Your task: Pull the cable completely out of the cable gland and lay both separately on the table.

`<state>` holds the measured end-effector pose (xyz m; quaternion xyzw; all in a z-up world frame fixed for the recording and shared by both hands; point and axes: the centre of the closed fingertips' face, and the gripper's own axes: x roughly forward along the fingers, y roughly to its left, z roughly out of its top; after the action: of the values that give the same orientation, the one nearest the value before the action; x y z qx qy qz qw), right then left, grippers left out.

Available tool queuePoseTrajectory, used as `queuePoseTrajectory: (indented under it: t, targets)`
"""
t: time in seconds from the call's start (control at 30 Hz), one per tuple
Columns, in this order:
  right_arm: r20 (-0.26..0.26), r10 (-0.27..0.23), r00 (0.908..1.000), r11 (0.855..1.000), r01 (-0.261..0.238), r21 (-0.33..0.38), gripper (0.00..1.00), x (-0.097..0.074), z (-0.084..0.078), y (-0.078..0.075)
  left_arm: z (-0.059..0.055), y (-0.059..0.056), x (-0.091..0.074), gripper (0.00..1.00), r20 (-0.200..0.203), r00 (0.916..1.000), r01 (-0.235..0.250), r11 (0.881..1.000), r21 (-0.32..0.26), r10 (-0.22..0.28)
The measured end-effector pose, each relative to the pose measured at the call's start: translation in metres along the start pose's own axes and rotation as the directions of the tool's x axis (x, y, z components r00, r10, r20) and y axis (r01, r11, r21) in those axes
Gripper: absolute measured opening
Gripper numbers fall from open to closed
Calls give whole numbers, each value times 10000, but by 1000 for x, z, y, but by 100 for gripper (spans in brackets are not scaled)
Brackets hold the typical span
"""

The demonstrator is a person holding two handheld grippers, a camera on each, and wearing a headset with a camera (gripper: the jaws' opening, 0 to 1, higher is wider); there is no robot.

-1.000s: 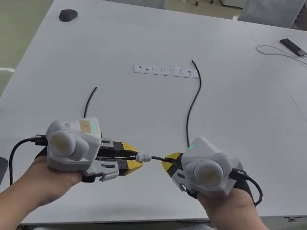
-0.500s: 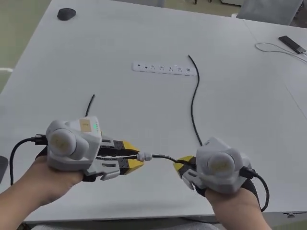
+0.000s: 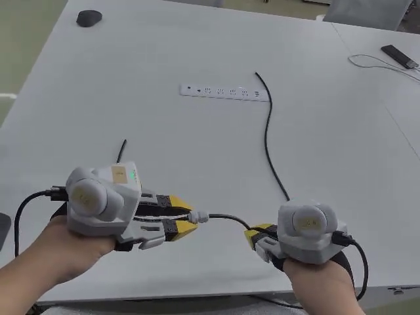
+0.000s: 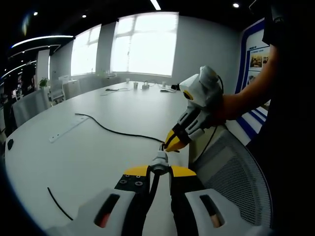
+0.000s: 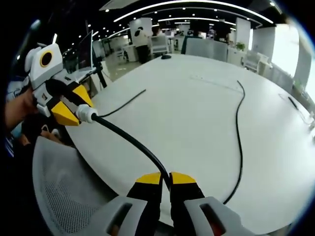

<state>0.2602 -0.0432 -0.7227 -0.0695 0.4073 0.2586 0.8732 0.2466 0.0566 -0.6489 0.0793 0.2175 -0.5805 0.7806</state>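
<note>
Right gripper (image 5: 166, 178) pinches the cable (image 5: 129, 140); left gripper (image 5: 74, 104) clamps the cable gland (image 5: 87, 114).

Bright windows (image 4: 142, 44) glare; fisheye edges seemingly warp, darken.

Open-plan office: long white counter (image 3: 197, 151), power strip (image 3: 224, 93), mouse (image 3: 88, 18), mesh chair (image 5: 64, 196), ceiling strip lights (image 5: 197, 7).

Your white worktop (image 3: 164, 52) sits in an open office — bright windows (image 4: 145, 44) along one wall, strip lights (image 5: 206, 5) overhead.
</note>
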Motion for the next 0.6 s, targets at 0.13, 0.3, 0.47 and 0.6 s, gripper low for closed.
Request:
queuePoseTrajectory:
  t: [0.13,0.3,0.47,0.6]
  targets:
    - [6,84,10000,9999,-84,-92,0,-3,0,1,0,2,-1,15,-15,10000,-15,10000,-37,15]
    - [79,208,9998,9997,-207,-94,1,-6,-1,3,-3,4,-1,15,-142,9999,-59,9999,-135,57]
    - [580,519,9970,9962,-476,-734,2,-9,6,9,-2,3,-2,15,-152,9999,-45,9999,-112,43]
    - [489,465,9977,9953,-421,-878,2,-13,4,11,-3,3,-3,15,-179,9998,-33,9999,-130,30]
